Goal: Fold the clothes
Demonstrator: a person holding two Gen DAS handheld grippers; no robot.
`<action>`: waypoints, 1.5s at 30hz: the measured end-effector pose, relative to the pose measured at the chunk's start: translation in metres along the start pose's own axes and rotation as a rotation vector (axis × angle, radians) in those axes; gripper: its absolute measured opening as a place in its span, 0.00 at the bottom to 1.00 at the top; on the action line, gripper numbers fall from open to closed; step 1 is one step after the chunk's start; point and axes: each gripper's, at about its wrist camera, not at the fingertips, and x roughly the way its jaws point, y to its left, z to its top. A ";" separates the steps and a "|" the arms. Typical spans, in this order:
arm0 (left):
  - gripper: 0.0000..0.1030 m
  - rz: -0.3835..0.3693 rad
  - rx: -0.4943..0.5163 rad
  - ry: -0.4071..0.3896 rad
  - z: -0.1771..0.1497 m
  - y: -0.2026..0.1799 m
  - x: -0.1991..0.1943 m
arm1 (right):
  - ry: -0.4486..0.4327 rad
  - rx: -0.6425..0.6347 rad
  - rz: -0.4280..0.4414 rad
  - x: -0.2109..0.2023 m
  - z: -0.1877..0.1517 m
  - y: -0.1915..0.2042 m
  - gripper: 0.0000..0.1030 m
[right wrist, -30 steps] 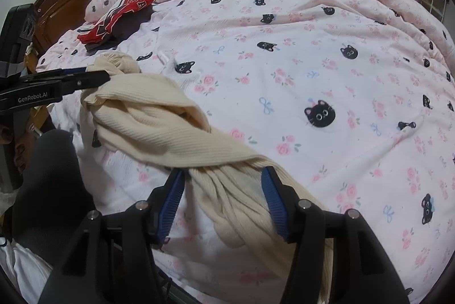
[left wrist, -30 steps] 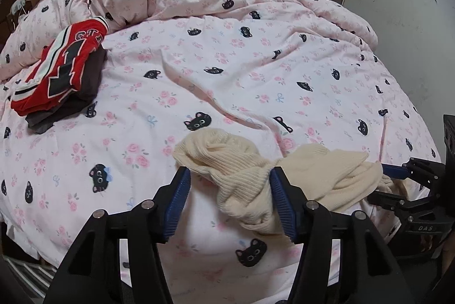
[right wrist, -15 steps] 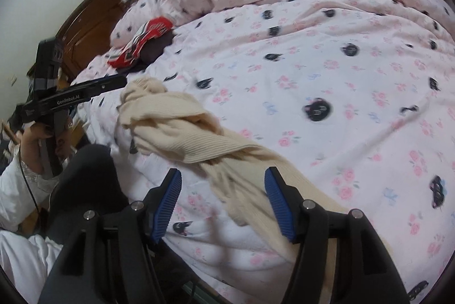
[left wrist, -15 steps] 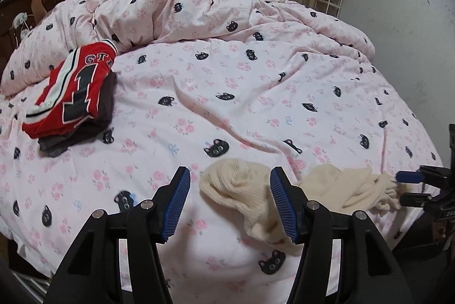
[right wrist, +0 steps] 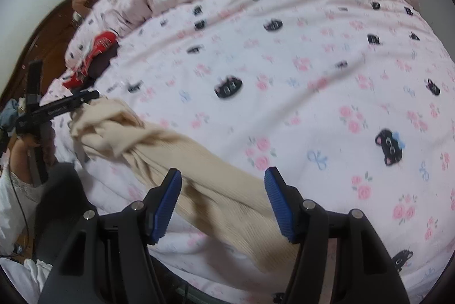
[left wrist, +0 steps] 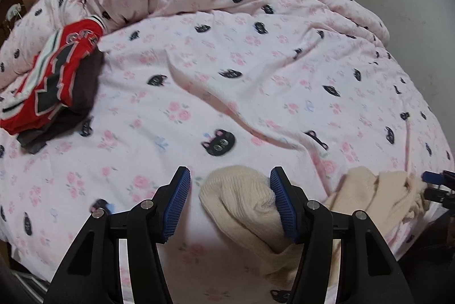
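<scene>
- A folded red jersey [left wrist: 54, 76] is resting on dark clothing at the duvet's [left wrist: 256, 70] left.
- The left gripper [left wrist: 230, 190] is hanging wide open, its right pad touching the bunched cream sweater [left wrist: 244, 204], gripping nothing.
- The right gripper [right wrist: 223, 193] is gaping wide over the sweater's ribbed length near the bed edge.

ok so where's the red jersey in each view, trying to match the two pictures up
Left wrist view: the red jersey lies at the left edge, on top of a dark garment, on the pink cat-print duvet.
Right wrist view: the jersey is small, far upper left, near the headboard.
Shared landmark: the cream knit garment, low in both views, between each gripper's fingers.
</scene>
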 end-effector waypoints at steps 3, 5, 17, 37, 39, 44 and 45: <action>0.51 -0.030 0.009 0.004 -0.008 -0.007 0.000 | 0.039 -0.032 -0.014 0.009 -0.004 0.005 0.61; 0.37 -0.057 0.012 0.010 -0.010 -0.011 -0.002 | 0.056 -0.059 -0.028 0.012 -0.005 0.009 0.59; 0.12 -0.053 -0.043 0.013 0.001 -0.011 -0.036 | 0.023 -0.070 -0.005 0.005 -0.003 0.015 0.14; 0.40 -0.114 -0.088 0.031 -0.016 -0.002 -0.042 | -0.198 0.190 -0.077 -0.041 0.014 -0.047 0.13; 0.41 -0.106 -0.036 0.022 -0.023 -0.011 -0.046 | -0.195 0.206 -0.084 -0.040 0.014 -0.051 0.13; 0.48 -0.089 0.037 -0.008 -0.043 -0.021 -0.054 | -0.185 0.193 -0.093 -0.037 0.013 -0.048 0.13; 0.48 -0.086 0.047 -0.015 -0.047 -0.022 -0.056 | -0.183 0.192 -0.093 -0.037 0.013 -0.048 0.13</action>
